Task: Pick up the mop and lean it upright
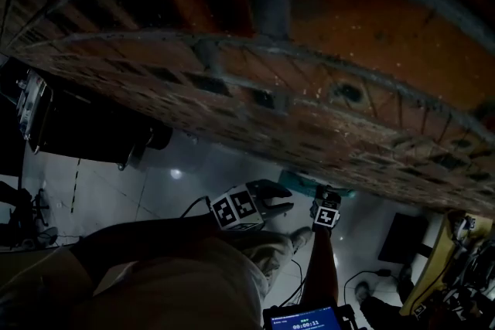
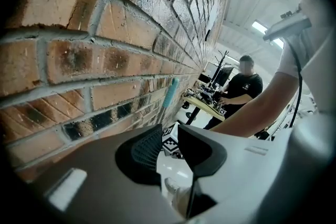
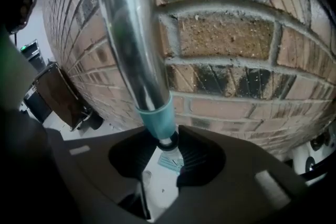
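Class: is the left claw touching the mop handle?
Apart. The left gripper view shows the left claw empty, the mop handle well beyond it by the brick wall.

Mop pole [image 3: 131, 34]: shiny, smooth metal
Pole collar [image 3: 157, 118]: smooth teal plastic
Brick wall [image 3: 231, 34]: rough, dull
Floor [image 1: 155, 189]: shiny tiles

Workshop or lab: brick wall [image 2: 105, 60], cluttered workbench [image 2: 197, 102]

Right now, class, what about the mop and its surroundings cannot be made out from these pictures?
The mop handle: far end cut off by the right gripper view's top edge.
Teal patch below the jaws: mostly hidden by the right hand-held gripper in its own view.
Desk items: too small, left gripper view.
Brick wall, head view: too dark for detail.
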The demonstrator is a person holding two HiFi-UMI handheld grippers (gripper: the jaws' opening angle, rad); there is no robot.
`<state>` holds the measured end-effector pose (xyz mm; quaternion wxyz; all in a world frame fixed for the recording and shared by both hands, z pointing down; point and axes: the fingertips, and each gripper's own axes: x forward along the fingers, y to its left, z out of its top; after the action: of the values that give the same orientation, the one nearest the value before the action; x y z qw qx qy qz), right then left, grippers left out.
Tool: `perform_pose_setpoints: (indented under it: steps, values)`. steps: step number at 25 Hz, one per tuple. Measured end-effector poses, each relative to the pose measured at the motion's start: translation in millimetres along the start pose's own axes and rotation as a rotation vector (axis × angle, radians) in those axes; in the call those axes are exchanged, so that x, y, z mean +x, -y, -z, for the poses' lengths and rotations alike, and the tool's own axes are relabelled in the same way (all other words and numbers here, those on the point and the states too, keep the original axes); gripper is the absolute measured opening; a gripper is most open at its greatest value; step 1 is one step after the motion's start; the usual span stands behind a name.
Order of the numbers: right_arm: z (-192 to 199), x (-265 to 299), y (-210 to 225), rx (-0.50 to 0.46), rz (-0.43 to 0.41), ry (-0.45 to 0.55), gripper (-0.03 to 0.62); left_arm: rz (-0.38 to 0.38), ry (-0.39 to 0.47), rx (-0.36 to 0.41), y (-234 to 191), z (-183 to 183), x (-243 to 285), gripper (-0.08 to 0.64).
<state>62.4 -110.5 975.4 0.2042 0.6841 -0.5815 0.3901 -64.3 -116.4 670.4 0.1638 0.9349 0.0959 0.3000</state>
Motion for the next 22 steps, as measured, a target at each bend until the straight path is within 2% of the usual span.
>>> perform_pose_setpoints:
  steps: [9, 16, 22]
  values:
    - [-4.6, -55.5, -13.7, 0.002, 0.027, 0.057, 0.129, 0.029, 0.012, 0.015, 15.6, -1.8, -8.3, 0.106]
    - [-37.9, -114.9, -21.7, 0.009, 0.049, 0.139, 0.129, 0.054, 0.056, 0.02, 22.3, -10.2, -20.6, 0.106]
    - [-76.0, -173.5, -33.4, 0.024, 0.074, 0.253, 0.129, 0.063, 0.074, 0.039, 24.7, -11.6, -27.4, 0.106]
